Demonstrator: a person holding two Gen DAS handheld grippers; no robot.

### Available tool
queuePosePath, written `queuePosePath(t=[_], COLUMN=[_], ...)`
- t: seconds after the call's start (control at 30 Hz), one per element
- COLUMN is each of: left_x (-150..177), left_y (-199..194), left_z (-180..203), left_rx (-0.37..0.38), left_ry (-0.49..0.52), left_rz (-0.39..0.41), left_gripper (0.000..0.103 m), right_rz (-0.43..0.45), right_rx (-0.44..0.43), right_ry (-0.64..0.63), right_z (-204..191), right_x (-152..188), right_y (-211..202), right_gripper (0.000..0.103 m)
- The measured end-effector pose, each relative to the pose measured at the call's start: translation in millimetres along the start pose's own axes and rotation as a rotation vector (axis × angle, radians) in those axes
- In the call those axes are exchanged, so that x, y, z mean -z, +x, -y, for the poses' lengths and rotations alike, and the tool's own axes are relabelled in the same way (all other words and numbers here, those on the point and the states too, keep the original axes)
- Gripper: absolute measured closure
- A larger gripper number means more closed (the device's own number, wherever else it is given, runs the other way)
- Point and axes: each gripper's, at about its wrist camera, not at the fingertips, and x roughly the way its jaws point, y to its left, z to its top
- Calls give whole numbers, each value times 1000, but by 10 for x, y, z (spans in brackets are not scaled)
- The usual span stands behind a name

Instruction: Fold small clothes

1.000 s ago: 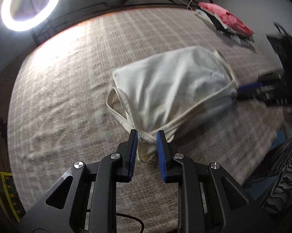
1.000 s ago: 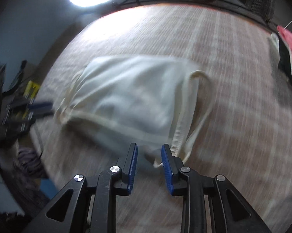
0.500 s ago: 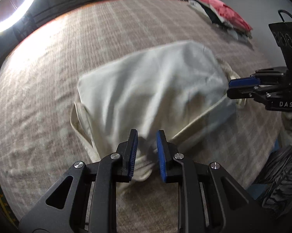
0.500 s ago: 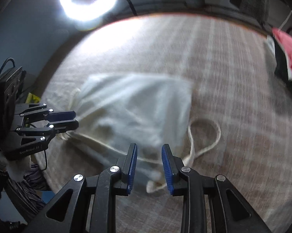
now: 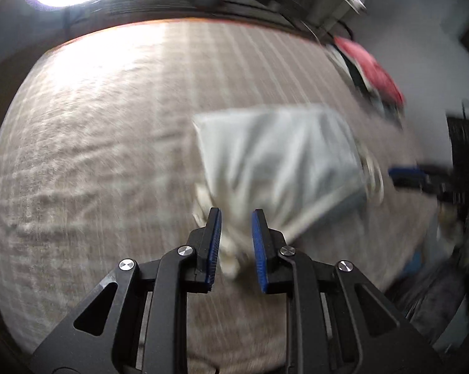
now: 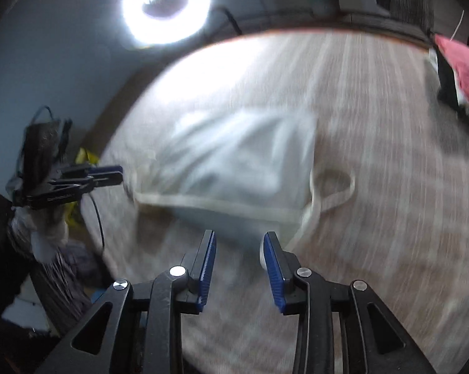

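Observation:
A cream sleeveless top point(image 5: 275, 152) lies folded over on the checked table cover point(image 5: 94, 143); the view is motion-blurred. My left gripper point(image 5: 236, 215) stands open at the top's near corner, with cloth showing between the blue pads, not pinched. In the right wrist view the same top point(image 6: 234, 168) lies ahead of my right gripper point(image 6: 239, 240), which is open and empty just short of its near hem. A loose strap loop point(image 6: 334, 187) lies to the right. Each gripper shows in the other's view: the left one point(image 6: 109, 173) and the right one point(image 5: 406, 174).
A pile of folded clothes with a red one on top point(image 5: 371, 71) sits at the far right of the table, also in the right wrist view point(image 6: 462, 71). A ring light point(image 6: 166, 6) shines beyond the far edge. Dark striped fabric point(image 6: 66, 280) hangs below the table's near edge.
Both grippers have let go of the top and pulled back and up. The top now lies folded flat on the table. The right gripper's jaws have opened wider.

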Motion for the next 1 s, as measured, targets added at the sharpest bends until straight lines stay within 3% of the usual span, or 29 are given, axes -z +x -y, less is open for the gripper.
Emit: queuePosePath(t=[0.1,0.23,0.3,0.37,0.43,0.5,0.63,0.73,0.8,1.0], left_x=[-180,-288,-315,-346,-389,-437,-530,-551,-555,-565], left_y=[111,227,278,306,342,387,526,670,761,869], left_z=[-104,-150,-193,-276,-396,-512,-649,-685,-703,-788], left_rx=[4,-4,-12,-14,2,29,104,153,166,259], left_ry=[-62,-69,-77,-97,-141,-191,-284,-334,-354,-456], left_rz=[16,11,-2,0,-3,-10,-36,-64,-83,-79], left_gripper=[84,84,84,84,77,72,72,72,72,72], right_rz=[3,-102,-178,-229,-244,-221,-121,-17,37,54], right_rx=[15,96,105,54,42,28,-18,-24,-57,-95], right_ry=[-12,4,31,33,-51,-95,-42,27,112,298], right_z=[44,209,271,254,119,36,123,242,404,825], right_x=[-215,-394,-343,-183,-18,43,-62,-212,-365,-609], right_y=[90,484,654,685,589,482,291,165,176,357], right_gripper=[70,71,71,71,71,71,70,57,57,58])
